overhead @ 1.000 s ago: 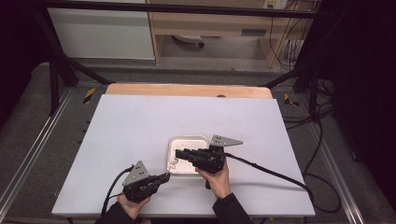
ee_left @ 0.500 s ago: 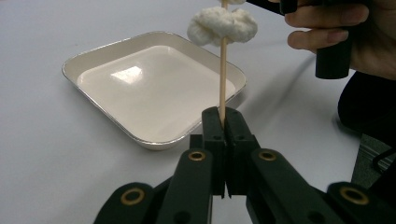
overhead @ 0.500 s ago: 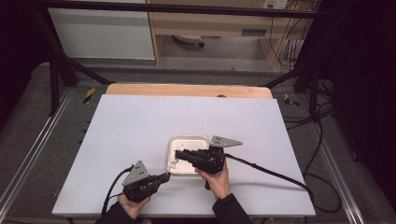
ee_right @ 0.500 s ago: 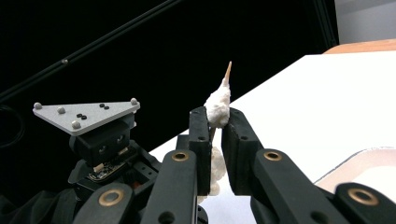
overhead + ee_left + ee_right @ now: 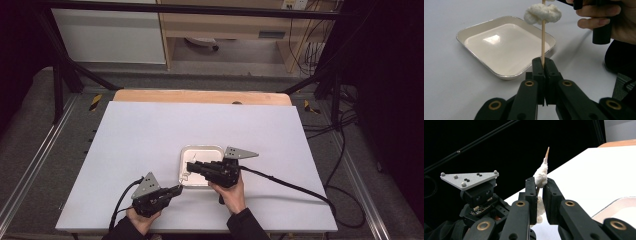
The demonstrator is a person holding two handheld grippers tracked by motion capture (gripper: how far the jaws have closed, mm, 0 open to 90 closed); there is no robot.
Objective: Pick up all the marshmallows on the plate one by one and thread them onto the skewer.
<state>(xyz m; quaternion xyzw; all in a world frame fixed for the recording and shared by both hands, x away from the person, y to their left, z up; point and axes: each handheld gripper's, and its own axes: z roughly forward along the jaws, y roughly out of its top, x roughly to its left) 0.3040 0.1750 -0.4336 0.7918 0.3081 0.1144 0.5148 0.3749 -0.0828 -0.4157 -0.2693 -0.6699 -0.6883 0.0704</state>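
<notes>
While skewered, food lump (image 5: 543, 13) looks fluffy-white.

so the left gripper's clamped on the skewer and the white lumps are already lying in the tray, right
Not quite. The left gripper is clamped on the skewer, but the white lumps are on that skewer, not in the tray, whose bare bottom shows in the left gripper view. In the right gripper view the right gripper closes its jaws around one lump.

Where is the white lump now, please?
In the left gripper view the white lump sits high on the skewer, above the tray's right side.
</notes>
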